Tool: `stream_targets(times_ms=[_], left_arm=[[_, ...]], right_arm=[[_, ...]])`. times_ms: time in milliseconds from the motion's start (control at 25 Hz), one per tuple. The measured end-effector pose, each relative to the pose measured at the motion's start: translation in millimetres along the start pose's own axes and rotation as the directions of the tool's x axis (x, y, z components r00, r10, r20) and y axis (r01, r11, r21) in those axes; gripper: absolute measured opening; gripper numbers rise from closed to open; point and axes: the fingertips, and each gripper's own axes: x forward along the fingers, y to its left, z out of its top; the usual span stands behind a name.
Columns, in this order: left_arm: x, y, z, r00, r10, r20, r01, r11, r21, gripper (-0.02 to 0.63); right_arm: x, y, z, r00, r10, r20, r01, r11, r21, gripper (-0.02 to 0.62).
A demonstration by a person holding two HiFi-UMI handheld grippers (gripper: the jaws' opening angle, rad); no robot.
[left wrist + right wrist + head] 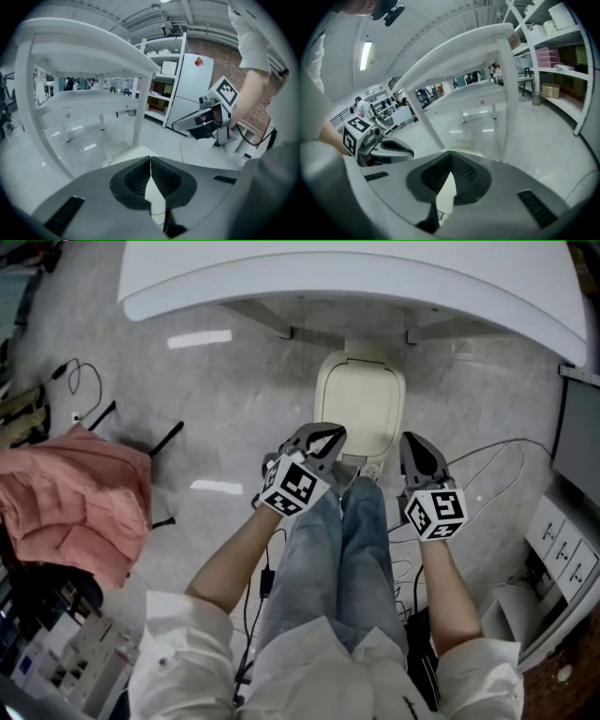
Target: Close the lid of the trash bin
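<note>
A cream trash bin (361,407) stands on the floor under the white table's edge, its lid (364,399) lying flat on top. My left gripper (326,439) hangs above the bin's near left corner, shut and empty. My right gripper (411,448) hangs off the bin's near right side, also shut with nothing in it. In the left gripper view the shut jaws (150,161) point over the bin (126,154), and the right gripper (206,123) shows at the right. In the right gripper view the bin (461,152) peeks past the shut jaws (450,155).
A white table (356,277) spans the top, with legs (140,105) beside the bin. A pink cloth (80,502) lies over things at the left. Cables (487,460) run across the floor at the right, near white shelving (562,549). The person's jeans-clad legs (347,549) stand just before the bin.
</note>
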Motion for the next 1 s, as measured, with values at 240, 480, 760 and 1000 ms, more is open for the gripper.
stream_targets(times_ms=[240,480,760,1000], left_arm=[[-69,-8,85,0.986,0.085,0.145,-0.071,0.993,-0.097,0.026],[-140,-25,166,0.965,0.104,0.243,-0.078,0.990,-0.115,0.026],[-227,-33,254,0.928,0.125,0.350,-0.087,0.988,-0.124,0.026],[-313,-41,306,0.872,0.184,0.454,-0.154,0.983,-0.104,0.025]], right_arm=[[-72,0,104,0.975,-0.093,0.202,0.073,0.992,0.105,0.018],[-150,18,197,0.944,-0.115,0.310,0.096,0.992,0.077,0.018],[-248,59,293,0.891,-0.106,0.441,0.091,0.994,0.056,0.018],[-316,95,318,0.861,-0.100,0.499,0.097,0.995,0.031,0.018]])
